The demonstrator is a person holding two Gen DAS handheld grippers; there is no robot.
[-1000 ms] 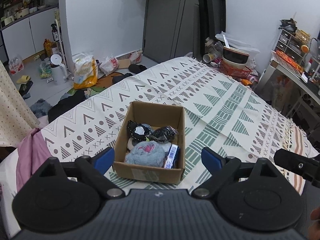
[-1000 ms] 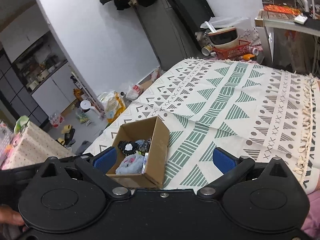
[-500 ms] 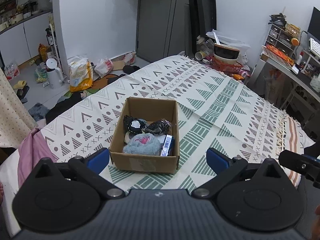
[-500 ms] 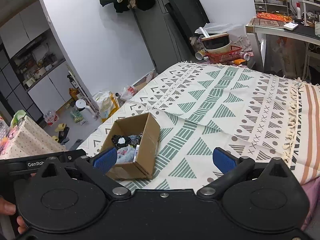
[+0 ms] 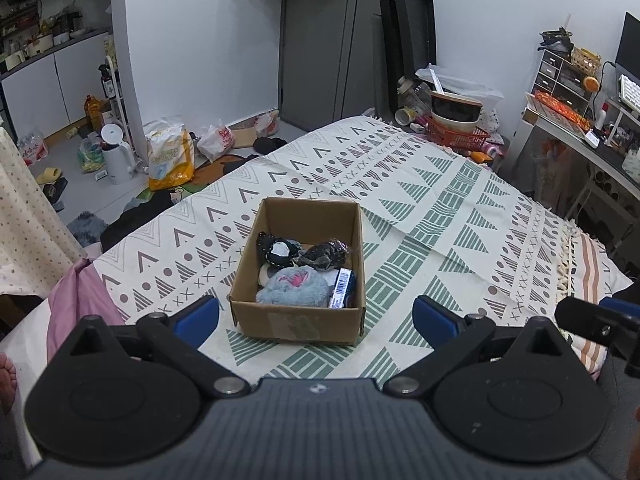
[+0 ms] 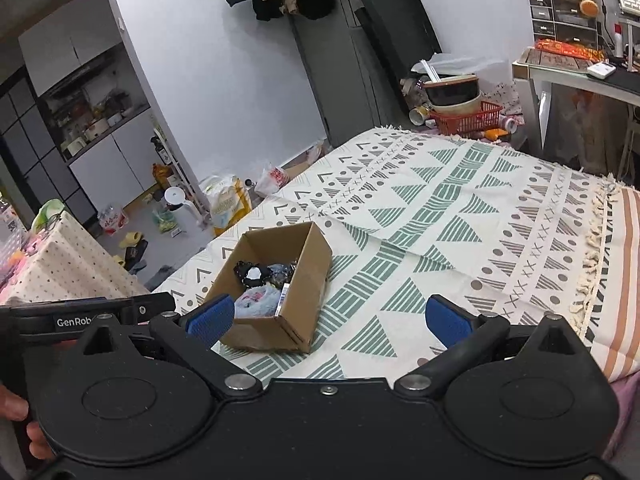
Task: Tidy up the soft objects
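The cardboard box (image 5: 298,276) sat on the patterned bed cover (image 5: 440,208), holding a fluffy blue item (image 5: 294,290), dark bundled pieces (image 5: 300,252) and a small packet (image 5: 342,294). The left gripper (image 5: 316,316) and right gripper (image 6: 328,320) hung above the bed, both spread wide and empty. No loose soft things showed on the cover, so the sorting looked nearly or fully finished.

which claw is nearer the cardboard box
Left. The left claw is centred just in front of the cardboard box; the right claw sits off to the box's right.
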